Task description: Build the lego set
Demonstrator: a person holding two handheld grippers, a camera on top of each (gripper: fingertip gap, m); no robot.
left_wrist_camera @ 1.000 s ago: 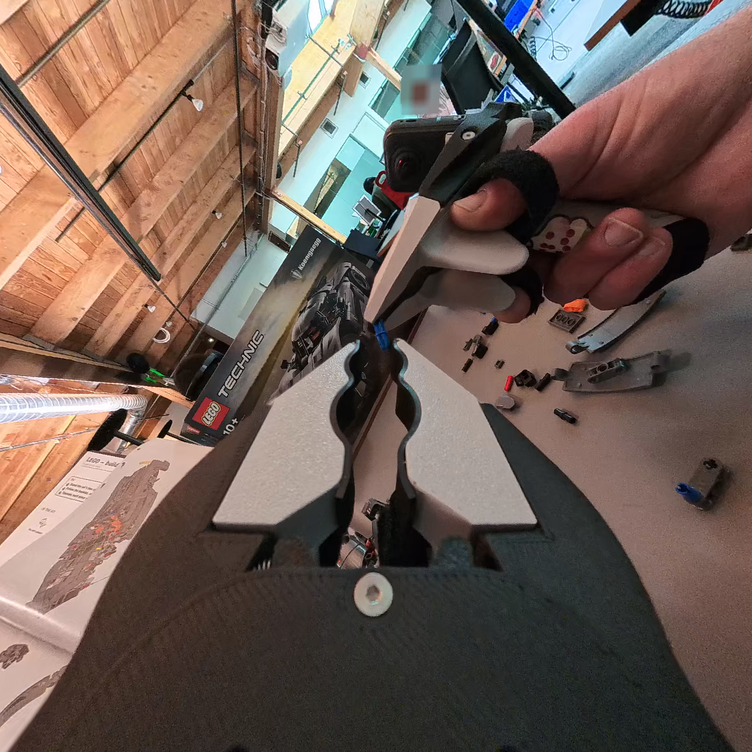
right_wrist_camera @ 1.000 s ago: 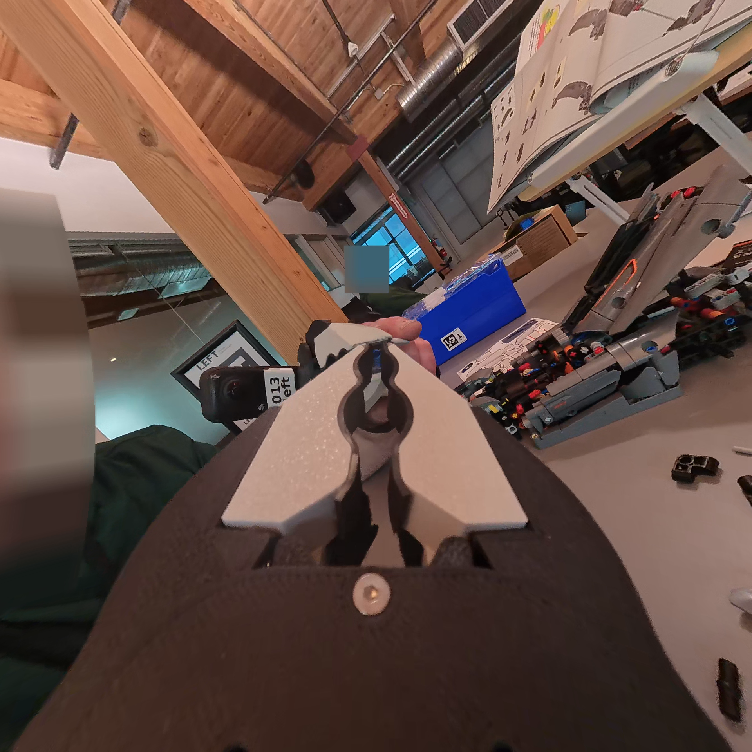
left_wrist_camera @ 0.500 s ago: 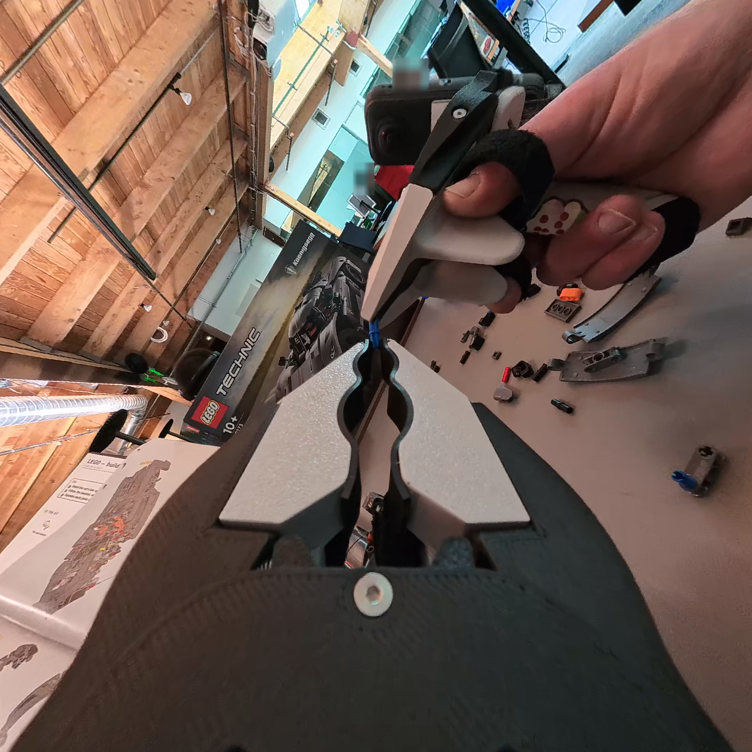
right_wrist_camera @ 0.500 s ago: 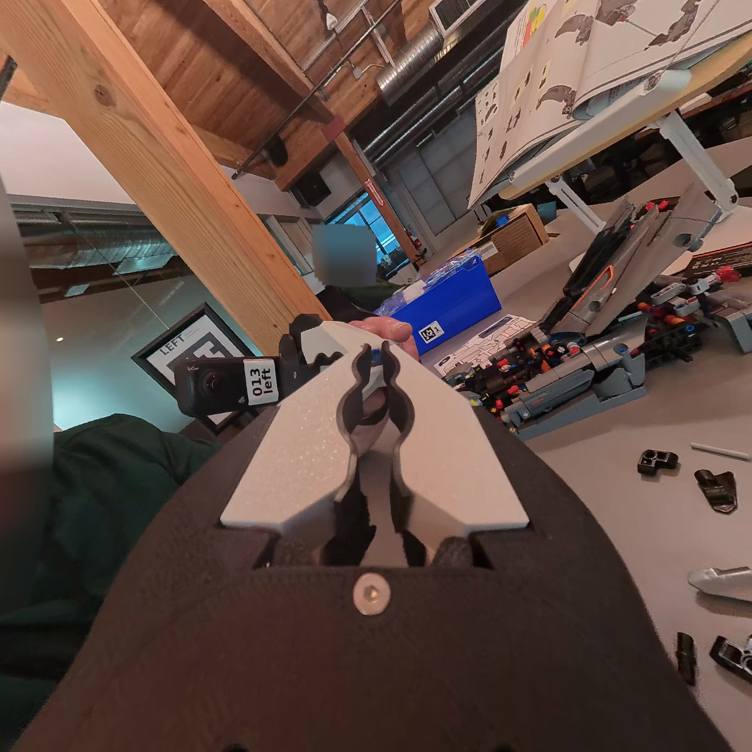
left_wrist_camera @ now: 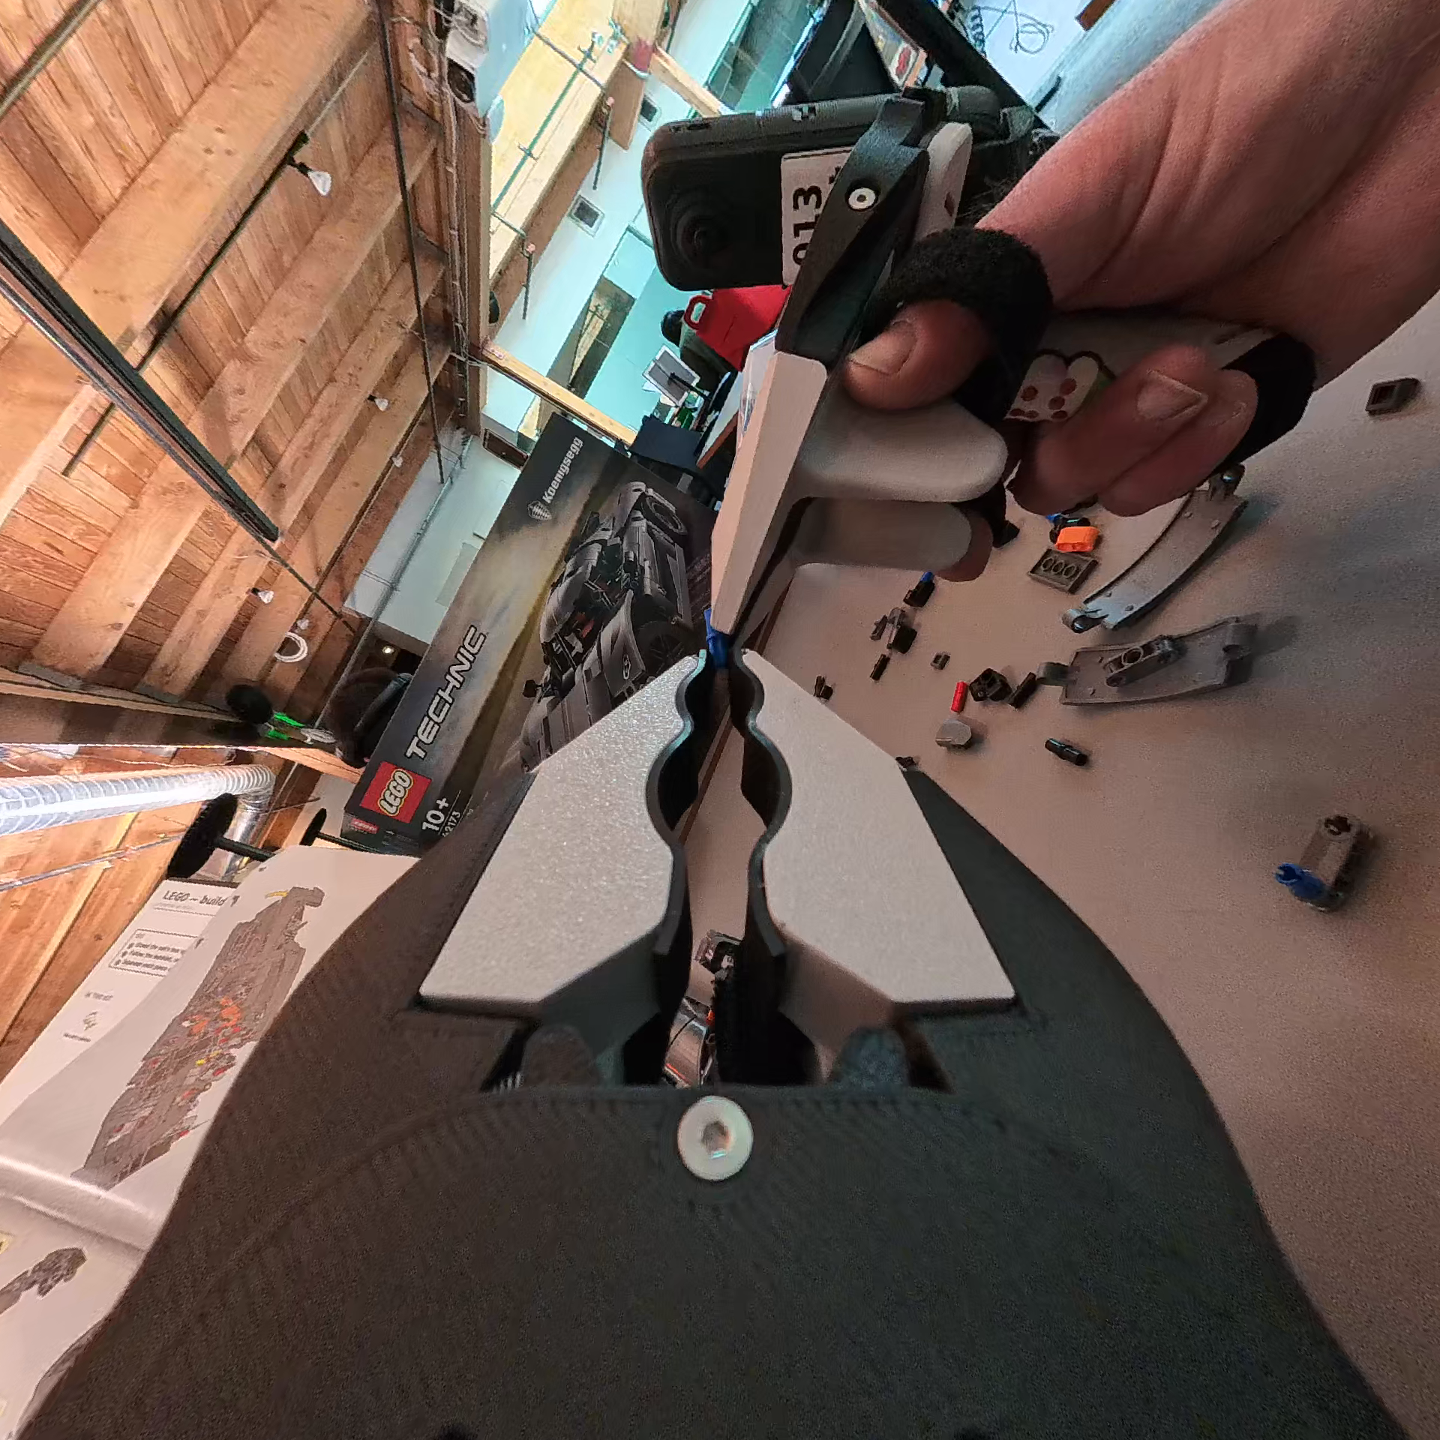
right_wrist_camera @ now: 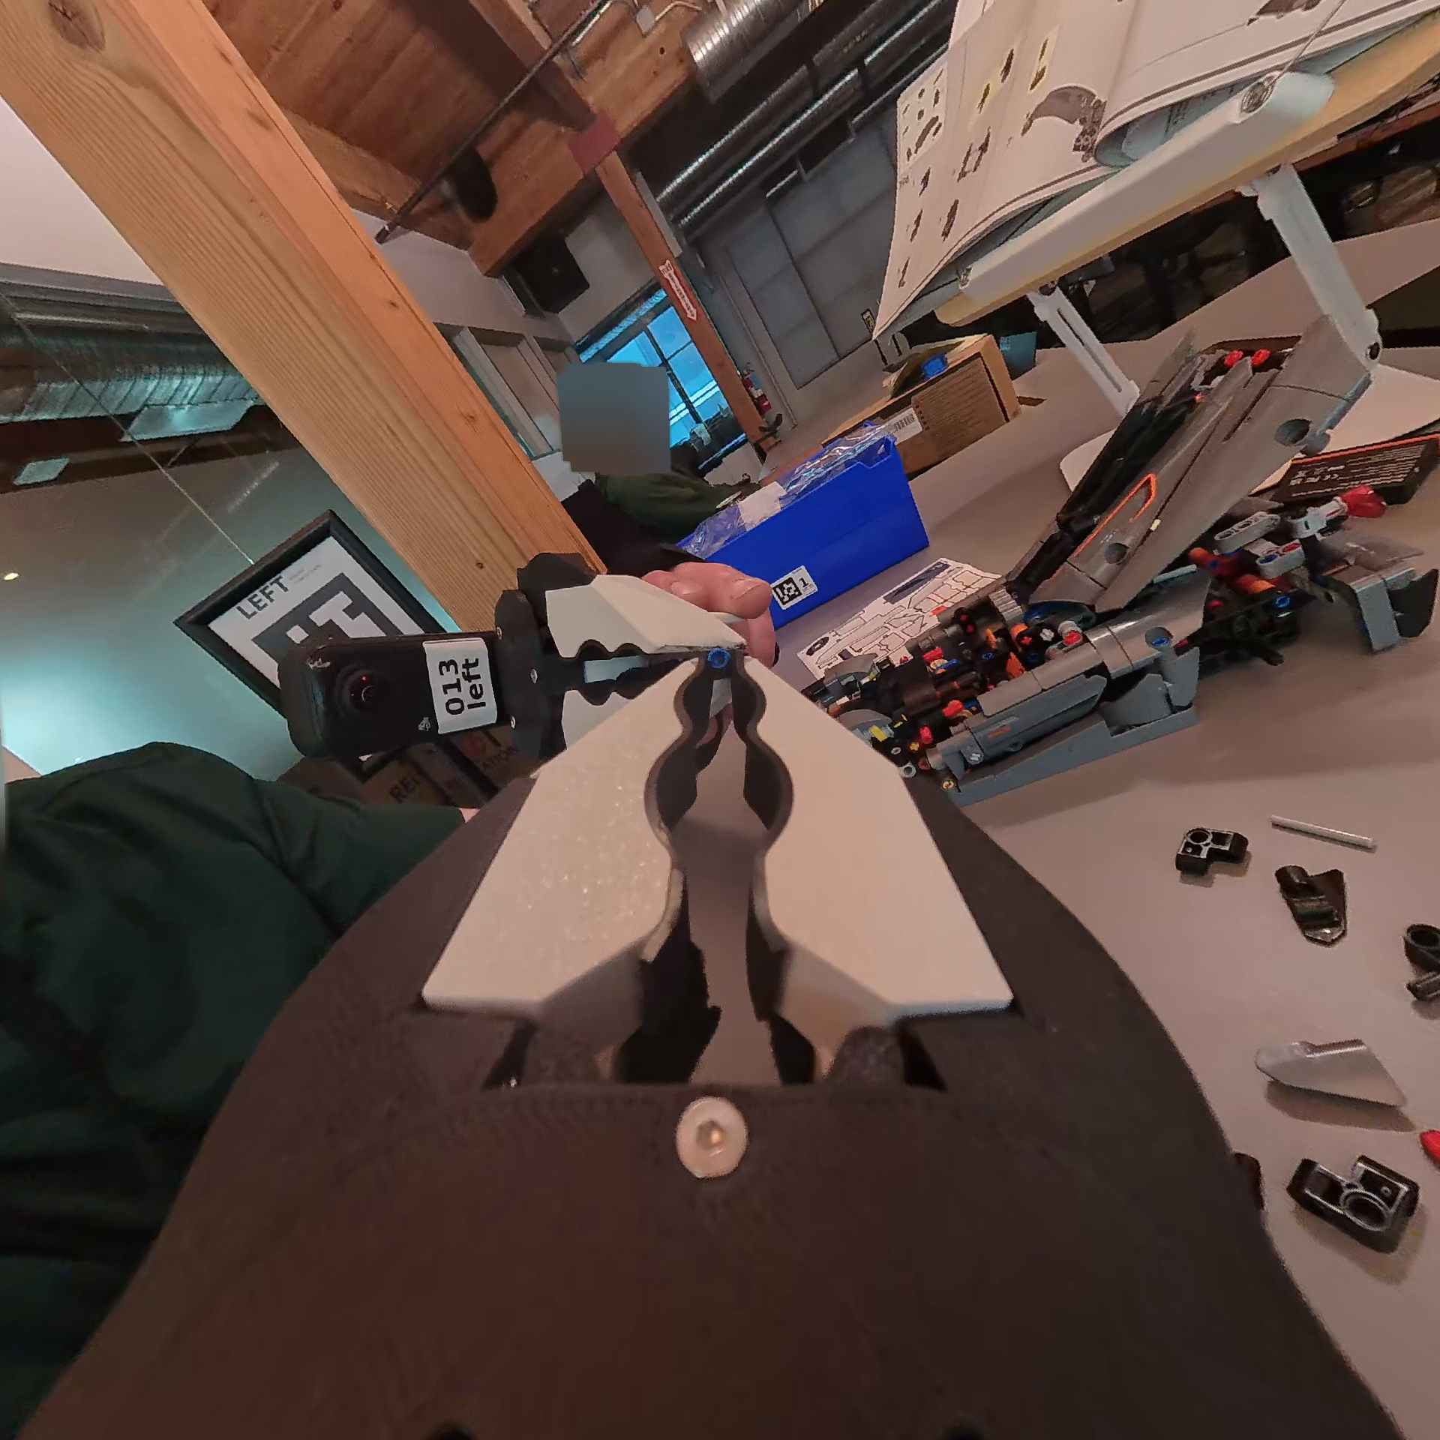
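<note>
Your left gripper [left_wrist_camera: 721, 662] has its tips nearly closed around one end of a small blue pin [left_wrist_camera: 715, 645], and your right gripper [right_wrist_camera: 721, 676] meets it tip to tip in the air above the grey table [left_wrist_camera: 1169, 974], its jaws pinched close at the same pin [right_wrist_camera: 717, 659]; which of the two bears the load I cannot tell. This looks like a hand-over of the pin, so keep one gripper fully clamped until the other has a firm hold past the pin's collar, then ease off slowly, holding both tools steady so the pin does not spring away onto the table. The pin's long axis seems to run along the line between the two sets of tips: in the right wrist view you look almost straight at its round end. The half-built car [right_wrist_camera: 1091, 662] lies well apart, on the table.
</note>
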